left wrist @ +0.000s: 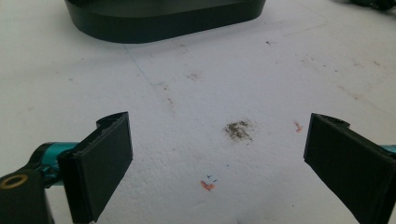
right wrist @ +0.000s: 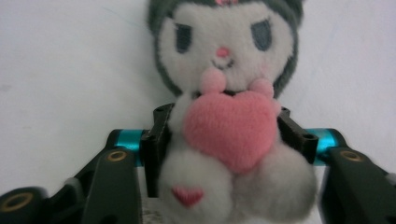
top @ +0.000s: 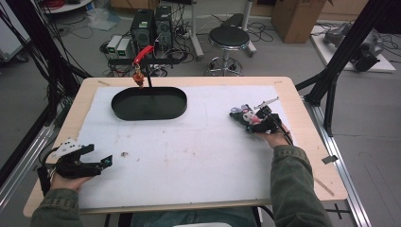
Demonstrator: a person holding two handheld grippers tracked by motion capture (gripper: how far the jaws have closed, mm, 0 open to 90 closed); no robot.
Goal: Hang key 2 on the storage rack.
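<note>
A small plush toy [right wrist: 224, 93] with a white face, grey hood and pink heart lies on the white mat at the right [top: 246, 116]. My right gripper [top: 257, 124] is shut on its body, and in the right gripper view both jaws press into the plush at the heart's sides [right wrist: 224, 135]. My left gripper [top: 97, 163] rests at the near left of the table. In the left gripper view its jaws stand wide apart over bare mat [left wrist: 217, 154], with nothing between them. A black oval tray [top: 149, 103] sits at the back left.
The white mat [top: 189, 156] covers most of the wooden table [top: 307, 142]. A red clamp on a thin stand [top: 141, 66] rises behind the tray. Black frame posts stand at both table sides, and a stool [top: 228, 40] stands beyond the far edge.
</note>
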